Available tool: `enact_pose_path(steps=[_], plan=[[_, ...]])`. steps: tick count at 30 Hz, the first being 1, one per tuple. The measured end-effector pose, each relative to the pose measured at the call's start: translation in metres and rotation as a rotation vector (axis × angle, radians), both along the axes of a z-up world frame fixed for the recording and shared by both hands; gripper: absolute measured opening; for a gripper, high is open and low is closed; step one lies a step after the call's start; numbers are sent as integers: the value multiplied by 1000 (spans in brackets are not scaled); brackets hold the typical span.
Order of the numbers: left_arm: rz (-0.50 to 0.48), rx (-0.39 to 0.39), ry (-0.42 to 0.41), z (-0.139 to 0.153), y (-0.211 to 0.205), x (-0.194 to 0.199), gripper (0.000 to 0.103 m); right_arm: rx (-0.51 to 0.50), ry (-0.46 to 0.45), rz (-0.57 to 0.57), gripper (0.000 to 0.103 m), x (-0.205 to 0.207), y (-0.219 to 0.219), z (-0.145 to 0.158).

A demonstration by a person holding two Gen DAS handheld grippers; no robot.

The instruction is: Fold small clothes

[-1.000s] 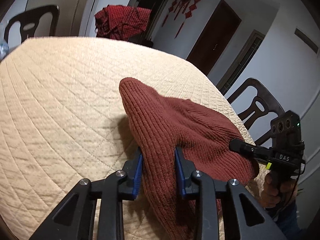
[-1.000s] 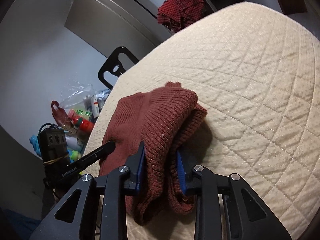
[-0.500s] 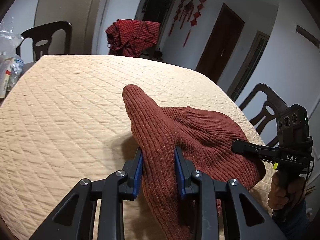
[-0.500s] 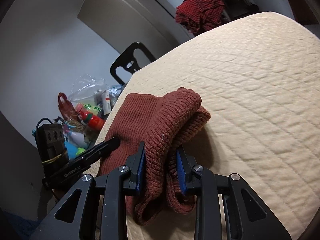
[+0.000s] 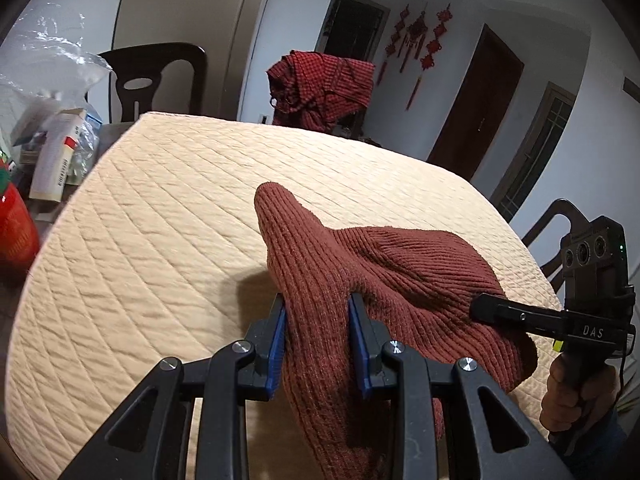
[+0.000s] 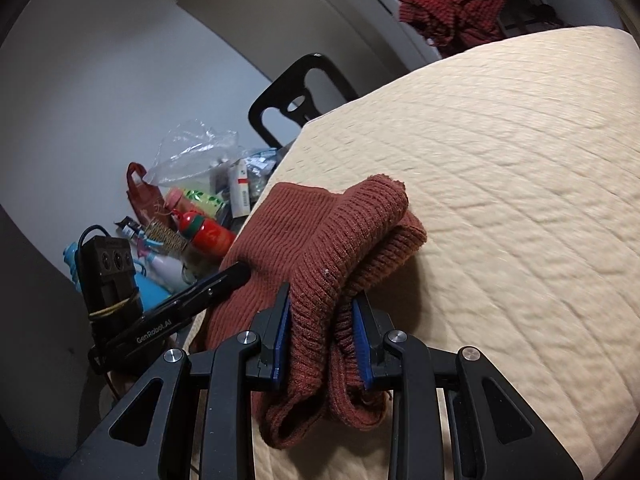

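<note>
Two grippers, left [image 5: 316, 340] and right [image 6: 322, 336], jaws pinching one rust knit garment [image 5: 384, 276].

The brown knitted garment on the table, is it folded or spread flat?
Bunched, not flat: the brown knitted garment is pinched up by both grippers.

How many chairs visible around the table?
2: one dark chair past the table's far left corner, one off its right edge. More may hide under the red checked cloth.
</note>
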State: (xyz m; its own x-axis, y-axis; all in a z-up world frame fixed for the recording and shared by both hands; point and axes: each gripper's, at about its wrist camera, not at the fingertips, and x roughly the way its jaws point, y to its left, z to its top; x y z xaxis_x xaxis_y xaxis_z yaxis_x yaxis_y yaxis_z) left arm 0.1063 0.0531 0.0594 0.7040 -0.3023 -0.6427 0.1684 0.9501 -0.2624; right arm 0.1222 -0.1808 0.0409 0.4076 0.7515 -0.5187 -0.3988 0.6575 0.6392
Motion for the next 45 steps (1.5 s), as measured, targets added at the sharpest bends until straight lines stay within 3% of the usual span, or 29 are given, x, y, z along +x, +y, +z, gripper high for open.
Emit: enact_pose_path(steps=[4, 8, 11, 16, 19, 23, 27, 36, 40, 45], plan=[[11, 1, 14, -10, 17, 6, 31, -9, 9, 13, 28, 10, 14, -9], [40, 13, 80, -34, 28, 11, 36, -61, 55, 6, 32, 15, 18, -26], [59, -14, 72, -35, 35, 3, 38, -80, 70, -3, 34, 11, 11, -29], [108, 51, 5, -15, 29, -25, 37, -146, -31, -40, 34, -9, 2, -5], [72, 43, -25, -9, 18, -46, 37, -177, -112, 6, 34, -25, 9, 12], [42, 39, -8, -17, 13, -53, 37, -275, -139, 130, 20, -41, 32, 5], [47, 68, 36, -34, 8, -51, 37, -336, -121, 125, 2, -39, 30, -13], [86, 115, 40, -27, 0, -56, 37, -370, -142, 93, 6, -53, 26, -4], [114, 172, 38, -24, -9, -64, 38, -392, -160, 78, 6, -62, 26, 0], [140, 178, 37, -21, -13, -74, 46, -389, -163, 53, 16, -70, 23, 5]])
